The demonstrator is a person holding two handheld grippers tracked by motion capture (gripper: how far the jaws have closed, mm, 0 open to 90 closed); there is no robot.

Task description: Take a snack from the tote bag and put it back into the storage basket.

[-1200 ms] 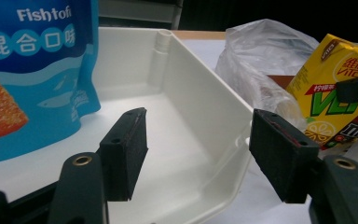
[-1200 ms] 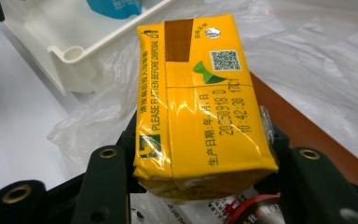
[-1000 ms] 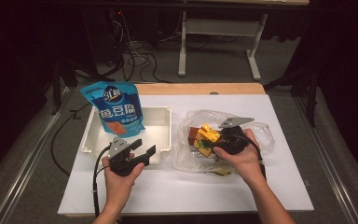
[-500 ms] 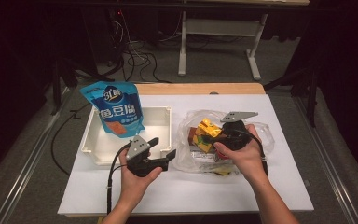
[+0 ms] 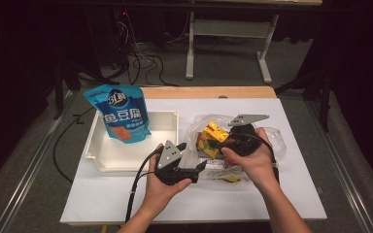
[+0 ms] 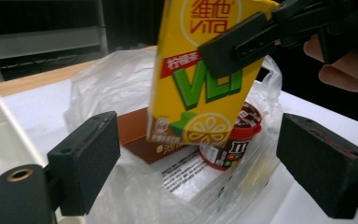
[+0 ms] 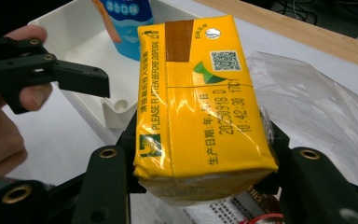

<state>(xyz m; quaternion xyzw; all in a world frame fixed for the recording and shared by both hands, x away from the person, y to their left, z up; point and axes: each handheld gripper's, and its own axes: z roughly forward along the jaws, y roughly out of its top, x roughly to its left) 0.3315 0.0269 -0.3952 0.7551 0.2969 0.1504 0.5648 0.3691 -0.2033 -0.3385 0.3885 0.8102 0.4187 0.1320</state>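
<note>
Above the crinkled clear plastic bag [image 5: 267,141], a yellow lemon-tea drink carton [image 7: 200,98] is held clamped by the right gripper [image 5: 221,141], lifted free of the bag. A brown box [image 6: 140,135] and a small red-rimmed snack tub [image 6: 235,140] are left inside the bag. Left of the bag, the white plastic tray [image 5: 126,158] is occupied by a blue stand-up pouch [image 5: 121,116]. At the bag's near left edge, the left gripper [image 6: 205,168] has just been opening, its jaws wide with nothing pinched.

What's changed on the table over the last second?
The left gripper slid right from beside the tray to the plastic bag, its jaws opening, nothing between them. The right gripper lifted the yellow carton slightly. The blue pouch stayed put.
</note>
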